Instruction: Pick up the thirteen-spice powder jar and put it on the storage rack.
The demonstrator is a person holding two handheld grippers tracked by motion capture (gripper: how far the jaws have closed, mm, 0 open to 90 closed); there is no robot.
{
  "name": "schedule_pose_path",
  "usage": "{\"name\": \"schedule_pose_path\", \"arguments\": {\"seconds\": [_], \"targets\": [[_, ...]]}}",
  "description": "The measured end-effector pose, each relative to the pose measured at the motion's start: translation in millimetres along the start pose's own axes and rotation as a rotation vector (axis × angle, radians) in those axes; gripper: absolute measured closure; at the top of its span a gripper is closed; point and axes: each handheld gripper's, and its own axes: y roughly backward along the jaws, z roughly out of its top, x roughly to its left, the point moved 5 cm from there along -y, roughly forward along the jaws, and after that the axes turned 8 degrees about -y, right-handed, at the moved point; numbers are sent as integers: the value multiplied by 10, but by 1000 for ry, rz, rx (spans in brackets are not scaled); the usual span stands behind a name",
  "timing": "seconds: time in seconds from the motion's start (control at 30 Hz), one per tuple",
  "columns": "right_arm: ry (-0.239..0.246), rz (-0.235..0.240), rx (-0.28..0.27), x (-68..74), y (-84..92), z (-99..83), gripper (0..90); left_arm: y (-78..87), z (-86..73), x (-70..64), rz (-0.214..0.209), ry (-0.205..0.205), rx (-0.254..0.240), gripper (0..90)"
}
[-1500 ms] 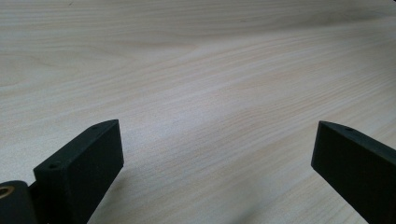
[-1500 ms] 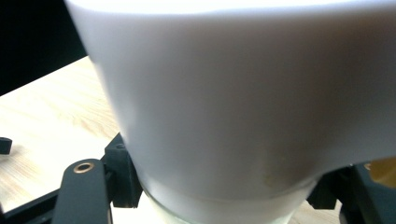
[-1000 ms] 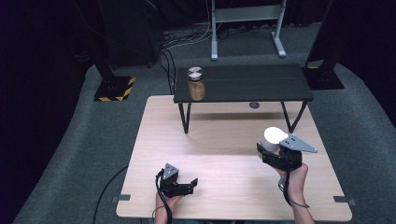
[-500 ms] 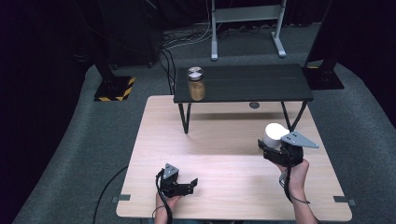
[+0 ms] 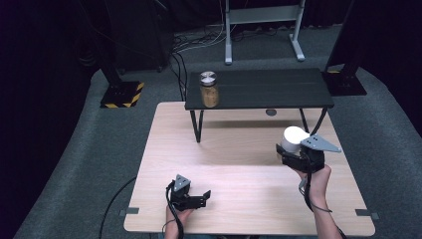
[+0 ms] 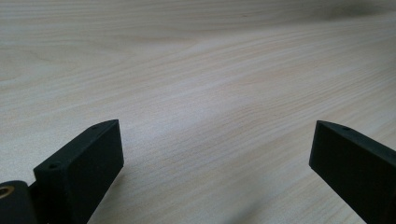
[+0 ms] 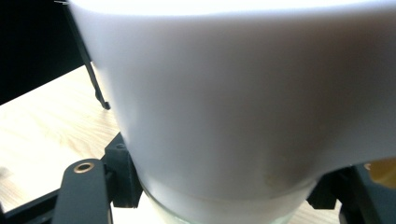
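My right gripper (image 5: 291, 152) is shut on a glass jar with a wide white lid (image 5: 294, 136), held a little above the right part of the wooden table (image 5: 239, 174). In the right gripper view the white-lidded jar (image 7: 233, 93) looms close, and the black jaws of the right gripper (image 7: 224, 191) press on its glass body from both sides. My left gripper (image 5: 204, 198) rests low at the table's near left, open, pointing right. In the left gripper view, only bare wood lies between the spread jaws of the left gripper (image 6: 215, 149).
A low black table (image 5: 278, 89) stands across the far part of the wooden table; on its left end is a jar of amber contents with a silver lid (image 5: 209, 89). A small grey disc (image 5: 271, 112) lies under it. A stand base with yellow-black stripes (image 5: 122, 94) is on the floor.
My right gripper has shifted slightly away and up with the white-lidded jar in it. The left gripper has stayed put.
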Motion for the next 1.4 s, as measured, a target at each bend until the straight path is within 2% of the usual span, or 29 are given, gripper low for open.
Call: {"name": "schedule_pose_path", "arguments": {"seconds": [0.4,0.67,1.1,1.27,1.4], "targets": [[4,-10,-2,-30,-9,89,297,1,-3,-6,3,0,-2,27],[-7,-7,7,-80,-53,149,297,0,0,-6,2,-2,0,27],[3,-23,14,-108,-123,264,297,2,-4,-8,2,-1,-3,28],[-19,-10,20,-162,-169,307,297,3,-6,-7,1,-1,-5,28],[-23,-18,22,-174,-189,341,297,2,-5,-6,0,-1,-4,28]]}}
